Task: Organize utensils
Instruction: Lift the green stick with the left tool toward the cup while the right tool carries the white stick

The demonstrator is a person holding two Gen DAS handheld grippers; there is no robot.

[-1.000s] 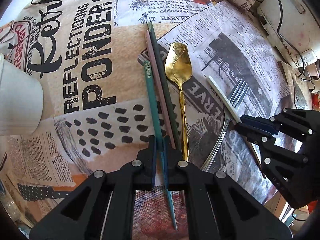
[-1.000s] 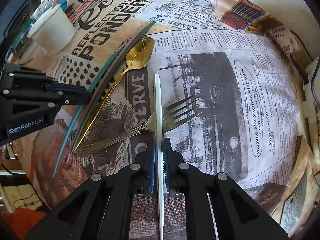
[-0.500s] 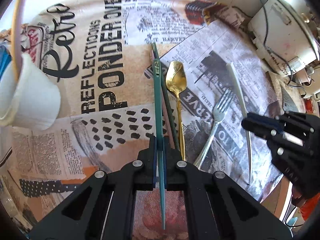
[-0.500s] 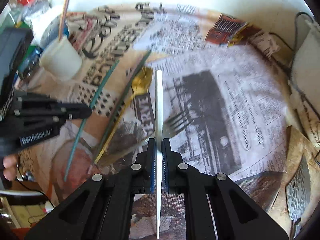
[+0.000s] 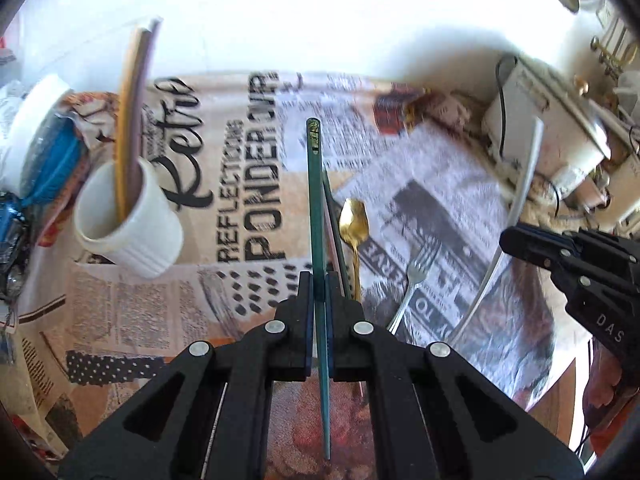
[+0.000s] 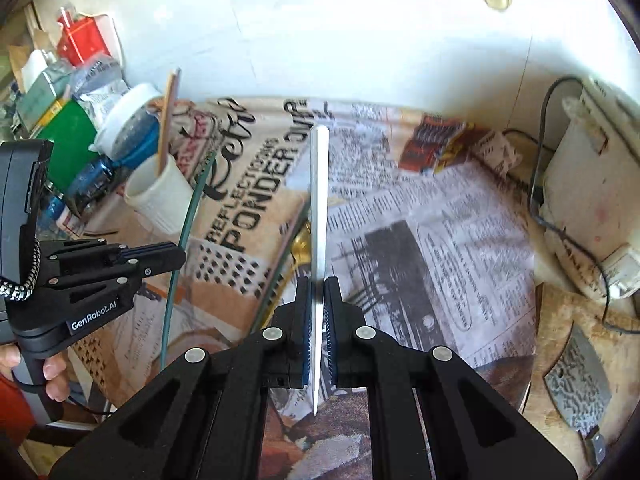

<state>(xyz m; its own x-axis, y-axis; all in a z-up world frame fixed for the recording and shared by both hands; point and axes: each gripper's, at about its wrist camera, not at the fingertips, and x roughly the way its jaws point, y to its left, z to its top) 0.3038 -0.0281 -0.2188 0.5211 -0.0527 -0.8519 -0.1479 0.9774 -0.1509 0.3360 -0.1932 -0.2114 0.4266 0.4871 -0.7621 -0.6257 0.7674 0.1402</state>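
Both grippers are up off the table, each clamped on a single chopstick. The left gripper (image 5: 318, 292) has its jaws closed on a teal chopstick (image 5: 316, 208), which runs straight up the middle of the left wrist view with its thin end poking back below the fingers. The right gripper (image 6: 316, 300) is clenched on a white chopstick (image 6: 319, 208), held the same way in the centre of its own view. In the left wrist view the right gripper (image 5: 520, 240) shows at the right edge with the white chopstick (image 5: 524, 184) curving upward from it. Left lying on the newsprint-patterned cloth (image 5: 248, 184) are a gold spoon (image 5: 353, 228), just right of the held teal stick, a silver fork (image 5: 416, 276) further right, and a dark chopstick (image 5: 334, 236) partly hidden behind the teal one. At the left of the frame a white cup (image 5: 132, 220) stands on the cloth with two sticks (image 5: 132, 120) leaning out of it. In the right wrist view a cleaver (image 6: 576, 388) rests at the lower right, and a cluttered pile of boxes and tubs (image 6: 80, 128) fills the upper left.
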